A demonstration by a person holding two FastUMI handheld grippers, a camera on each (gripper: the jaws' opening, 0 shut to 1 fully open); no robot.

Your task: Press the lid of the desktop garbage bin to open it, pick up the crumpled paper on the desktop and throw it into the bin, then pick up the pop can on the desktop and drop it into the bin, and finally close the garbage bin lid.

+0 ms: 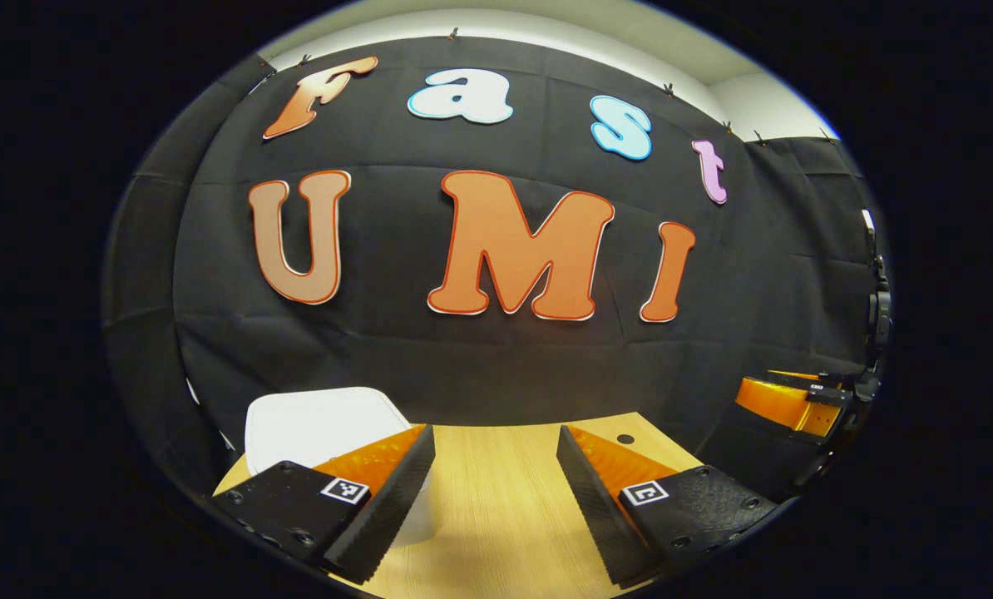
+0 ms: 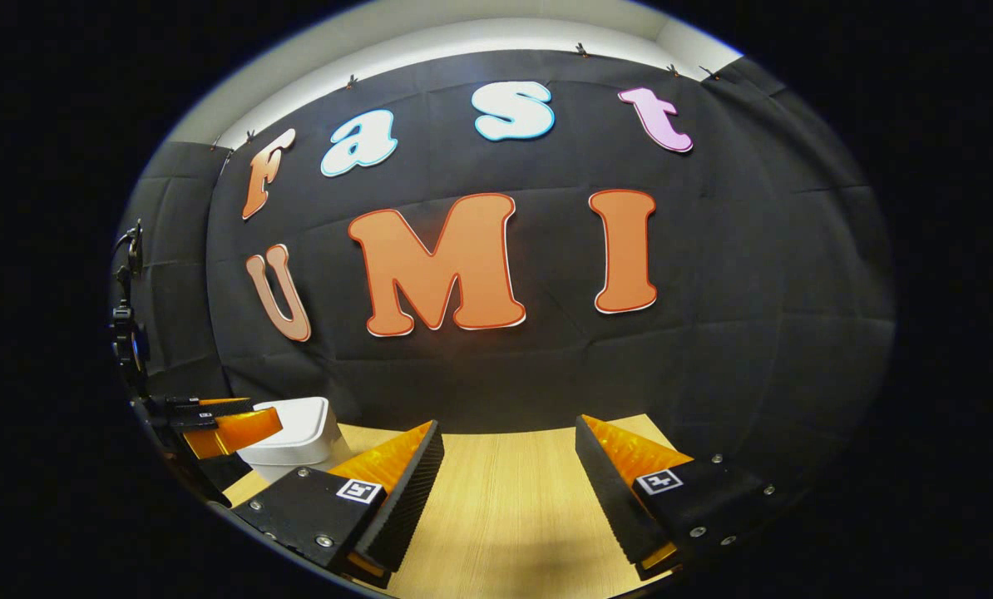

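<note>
The white desktop bin (image 1: 313, 428) stands at the table's left, its lid down, just beyond and left of my left gripper (image 1: 496, 470), which hangs open above the wood with nothing between its fingers. In the right gripper view the same bin (image 2: 293, 433) sits at the far left with its lid shut. My right gripper (image 2: 509, 466) is open over bare table, holding nothing. The left gripper (image 2: 230, 428) shows beside the bin there, and the right gripper (image 1: 787, 399) appears at the right edge of the left gripper view.
The light wooden table (image 1: 496, 516) runs to the black cloth wall close behind. A small dark hole (image 1: 625, 438) marks the tabletop near its far right corner.
</note>
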